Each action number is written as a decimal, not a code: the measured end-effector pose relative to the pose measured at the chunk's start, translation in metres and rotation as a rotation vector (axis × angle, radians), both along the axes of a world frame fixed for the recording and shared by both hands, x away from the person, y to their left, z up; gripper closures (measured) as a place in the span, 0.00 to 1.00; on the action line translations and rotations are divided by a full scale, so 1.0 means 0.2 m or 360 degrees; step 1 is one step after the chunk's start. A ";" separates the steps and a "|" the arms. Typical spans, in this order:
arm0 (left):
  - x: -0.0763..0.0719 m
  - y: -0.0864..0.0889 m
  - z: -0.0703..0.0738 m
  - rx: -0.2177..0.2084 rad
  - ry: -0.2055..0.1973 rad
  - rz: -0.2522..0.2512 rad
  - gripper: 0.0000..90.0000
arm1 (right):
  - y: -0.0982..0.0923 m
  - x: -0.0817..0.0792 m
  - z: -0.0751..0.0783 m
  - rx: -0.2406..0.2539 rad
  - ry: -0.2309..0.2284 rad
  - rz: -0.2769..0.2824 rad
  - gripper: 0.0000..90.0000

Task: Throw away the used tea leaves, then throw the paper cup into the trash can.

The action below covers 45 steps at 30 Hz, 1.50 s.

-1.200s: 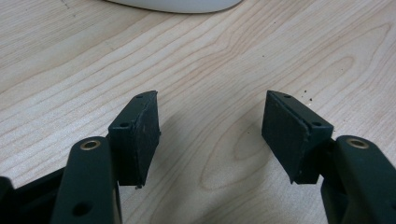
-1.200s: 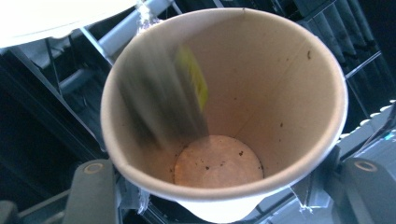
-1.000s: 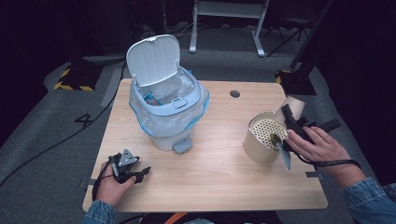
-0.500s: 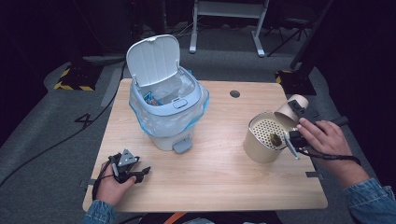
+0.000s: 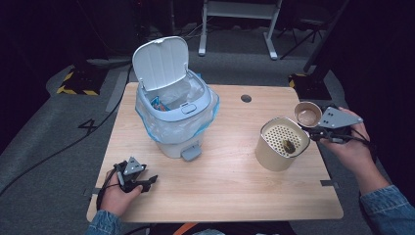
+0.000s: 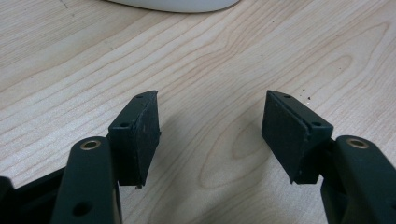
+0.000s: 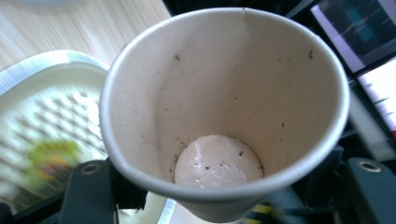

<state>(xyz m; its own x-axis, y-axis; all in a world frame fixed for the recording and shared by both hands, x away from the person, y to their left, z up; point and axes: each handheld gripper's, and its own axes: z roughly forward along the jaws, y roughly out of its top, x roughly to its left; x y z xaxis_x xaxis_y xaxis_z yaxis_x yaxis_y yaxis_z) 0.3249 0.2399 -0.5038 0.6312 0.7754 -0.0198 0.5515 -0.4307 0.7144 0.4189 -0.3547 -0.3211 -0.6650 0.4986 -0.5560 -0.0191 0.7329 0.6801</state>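
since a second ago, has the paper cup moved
Yes. The paper cup in the right gripper has turned upright and lifted away from the strainer bin, now beside its far right rim.

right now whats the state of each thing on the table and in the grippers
bin: lid up, blue liner in, some trash inside
strainer container: upright, a dark scrap on its perforated insert
paper cup: held between the jaws of the right hand-held gripper, emptied down to specks and a wet bottom
left hand-held gripper: open, nothing between the jaws, low over the table
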 end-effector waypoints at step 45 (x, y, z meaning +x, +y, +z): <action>0.00 0.00 0.00 0.0003 -0.0002 -0.0003 0.41 | 0.33 0.17 0.24 0.0704 0.0714 0.0349 0.36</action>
